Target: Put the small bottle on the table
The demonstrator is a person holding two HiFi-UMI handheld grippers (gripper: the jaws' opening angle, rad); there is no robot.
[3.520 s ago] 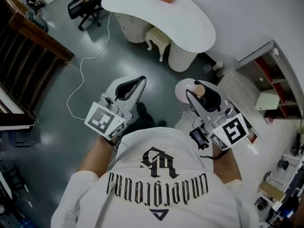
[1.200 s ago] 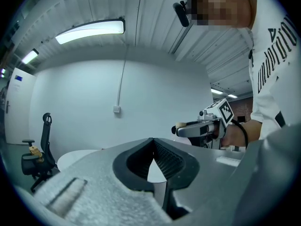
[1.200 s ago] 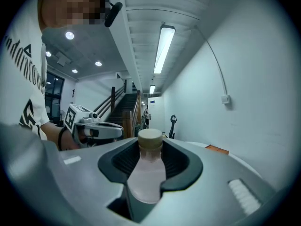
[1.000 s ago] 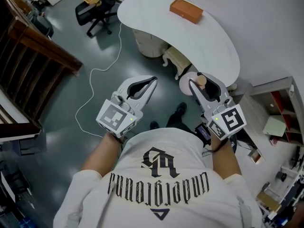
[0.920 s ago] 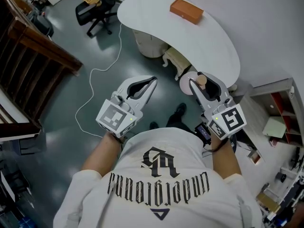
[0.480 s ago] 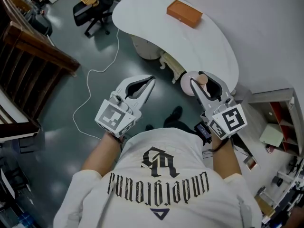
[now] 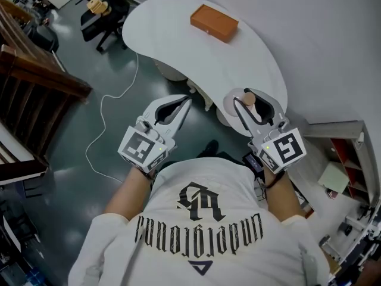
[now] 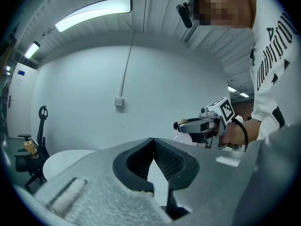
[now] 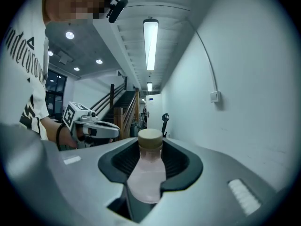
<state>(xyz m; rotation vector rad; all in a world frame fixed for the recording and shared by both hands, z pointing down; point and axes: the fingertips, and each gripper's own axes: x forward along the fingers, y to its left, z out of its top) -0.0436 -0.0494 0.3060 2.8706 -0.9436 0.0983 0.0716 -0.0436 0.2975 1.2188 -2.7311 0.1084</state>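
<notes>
The small bottle has a pale pinkish body and a tan cap. It stands upright between the jaws of my right gripper, which is shut on it. In the head view that gripper hangs over the near rim of the white curved table. My left gripper is to its left at the same height, over the floor just short of the table, shut with nothing in it. Its jaw tips meet in the left gripper view. Each gripper also shows in the other's view: the right gripper and the left gripper.
An orange box lies on the far part of the table. White pedestal legs stand under it. A black office chair, a wooden stair railing, a white floor cable and a shelf unit surround me.
Both grippers have moved together toward the white table. The right one, still shut on the bottle, now reaches the table's near rim. Neither pair of jaws has changed.
</notes>
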